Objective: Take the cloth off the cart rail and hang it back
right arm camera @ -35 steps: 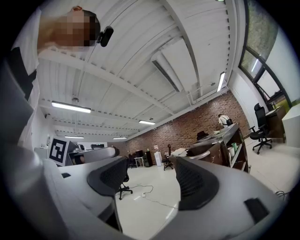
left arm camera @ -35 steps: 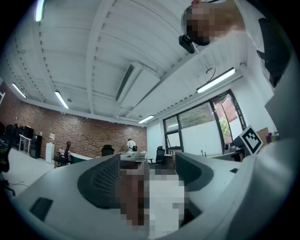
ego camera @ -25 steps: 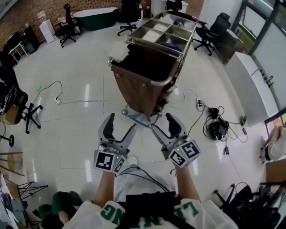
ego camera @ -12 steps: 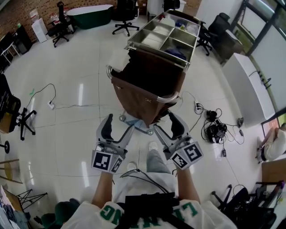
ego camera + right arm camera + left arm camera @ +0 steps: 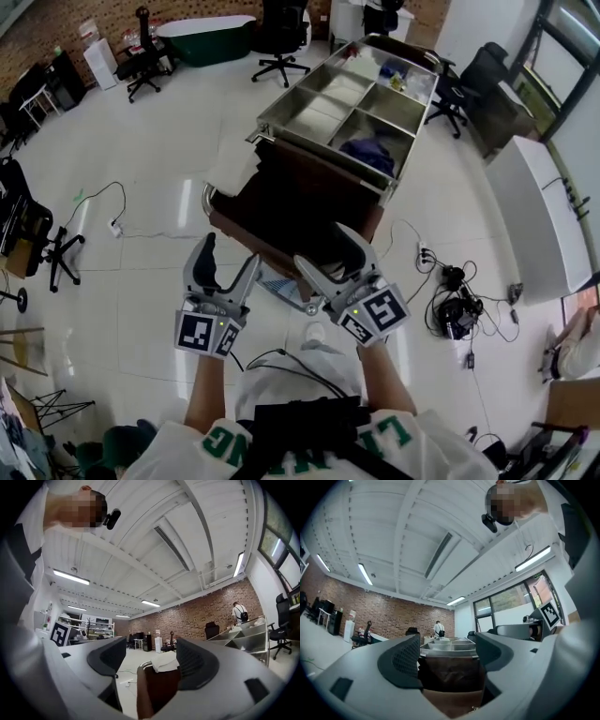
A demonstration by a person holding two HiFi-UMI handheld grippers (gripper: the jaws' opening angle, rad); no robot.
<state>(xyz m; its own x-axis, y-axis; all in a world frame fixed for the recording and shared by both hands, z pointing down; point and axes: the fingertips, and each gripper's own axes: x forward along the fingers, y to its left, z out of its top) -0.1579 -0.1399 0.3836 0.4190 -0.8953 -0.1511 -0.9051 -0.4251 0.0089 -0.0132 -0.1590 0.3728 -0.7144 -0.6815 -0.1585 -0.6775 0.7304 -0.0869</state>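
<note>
A white folded cloth [image 5: 234, 166] lies over the left end of the chrome rail [image 5: 208, 199] of a cart with a dark brown bag [image 5: 300, 197] and a steel compartment tray [image 5: 349, 98] on top. My left gripper [image 5: 228, 253] is open and empty, just short of the cart's near edge, below the cloth. To its right my right gripper [image 5: 323, 246] is open and empty too, over the bag's near rim. In the right gripper view the cloth [image 5: 164, 661] shows on the rail [image 5: 140, 668] between the jaws. The left gripper view looks straight at the brown bag [image 5: 450, 672].
Cables and a power strip [image 5: 116, 225] lie on the white floor at left; more cables and a black bundle [image 5: 455, 314] are at right. Office chairs [image 5: 281, 37] stand beyond the cart, a white counter [image 5: 539, 216] at right. A person [image 5: 240, 612] stands far back.
The cart has come nearer in the head view. Both grippers, earlier over bare floor short of the cart, now reach its near edge. Their jaws have stayed open.
</note>
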